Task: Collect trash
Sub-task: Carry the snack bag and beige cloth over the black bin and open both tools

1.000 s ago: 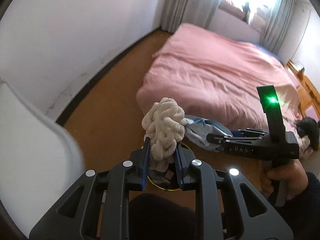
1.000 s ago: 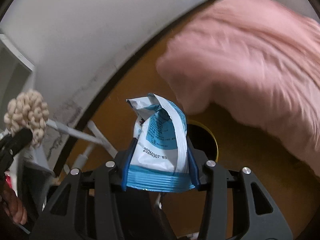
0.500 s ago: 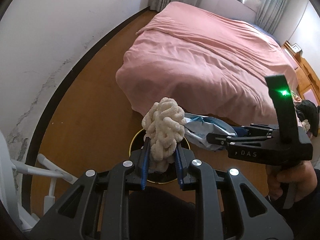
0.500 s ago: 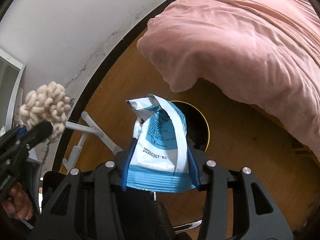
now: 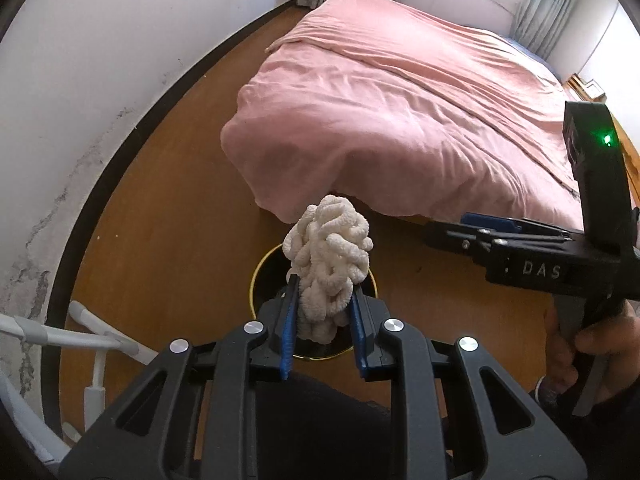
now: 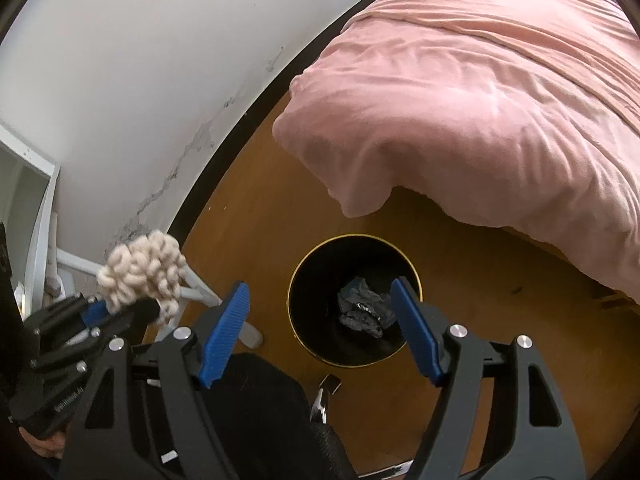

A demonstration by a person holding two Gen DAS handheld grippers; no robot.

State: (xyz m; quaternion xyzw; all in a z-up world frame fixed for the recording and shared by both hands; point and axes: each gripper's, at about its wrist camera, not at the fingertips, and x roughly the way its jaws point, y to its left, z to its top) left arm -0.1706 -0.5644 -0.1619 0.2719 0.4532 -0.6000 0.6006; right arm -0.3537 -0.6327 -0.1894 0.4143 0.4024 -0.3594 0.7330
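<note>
My left gripper (image 5: 323, 304) is shut on a cream knotted fabric clump (image 5: 329, 264) and holds it above a black round bin with a gold rim (image 5: 264, 280). The clump also shows at the left of the right wrist view (image 6: 140, 274). My right gripper (image 6: 320, 312) is open and empty, right above the bin (image 6: 304, 280). A crumpled blue and white packet (image 6: 362, 306) lies inside the bin. In the left wrist view my right gripper (image 5: 452, 232) reaches in from the right.
A bed with a pink cover (image 5: 400, 112) stands just behind the bin on the wooden floor (image 5: 168, 216). A white wall with a dark skirting (image 5: 100, 80) runs along the left. White chair legs (image 5: 100, 344) stand at the lower left.
My right gripper has opened and the blue and white packet has dropped into the bin. Both grippers have moved over the bin. The left still holds the clump.
</note>
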